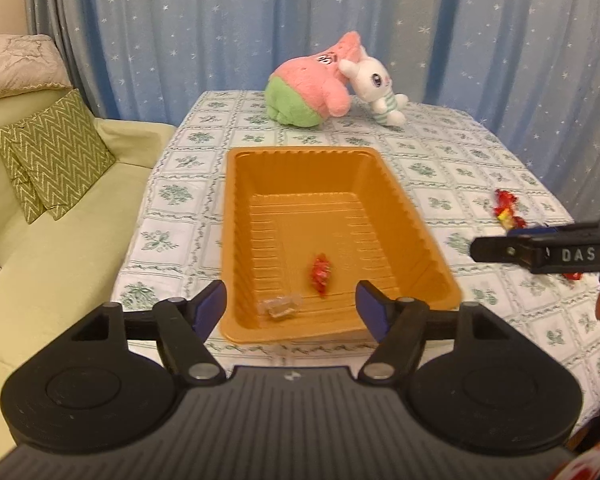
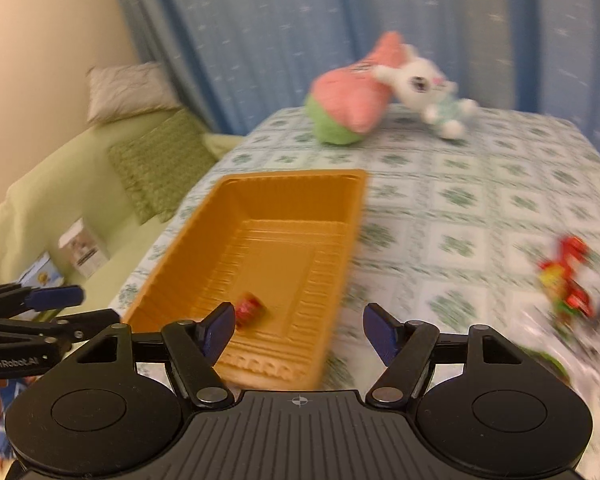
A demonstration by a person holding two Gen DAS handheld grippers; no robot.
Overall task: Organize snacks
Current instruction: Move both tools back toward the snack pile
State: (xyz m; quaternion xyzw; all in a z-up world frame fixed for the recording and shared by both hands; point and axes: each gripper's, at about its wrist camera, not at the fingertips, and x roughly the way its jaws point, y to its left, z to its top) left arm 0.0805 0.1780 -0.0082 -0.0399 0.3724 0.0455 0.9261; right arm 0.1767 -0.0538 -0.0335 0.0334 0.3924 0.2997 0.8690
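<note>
Ribbed orange plastic tray is sitting mid-table, holding a crinkly red candy. I'm keeping left gripper and right gripper spread, empty. Only my left view is showing the clear wrapper at the tray's near edge.

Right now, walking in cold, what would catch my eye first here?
Probably the orange tray in the middle of the table, with a red-wrapped candy and a clear-wrapped one inside. Behind it, a pink-and-green plush leans against a white bunny. More red sweets lie to the right.
</note>
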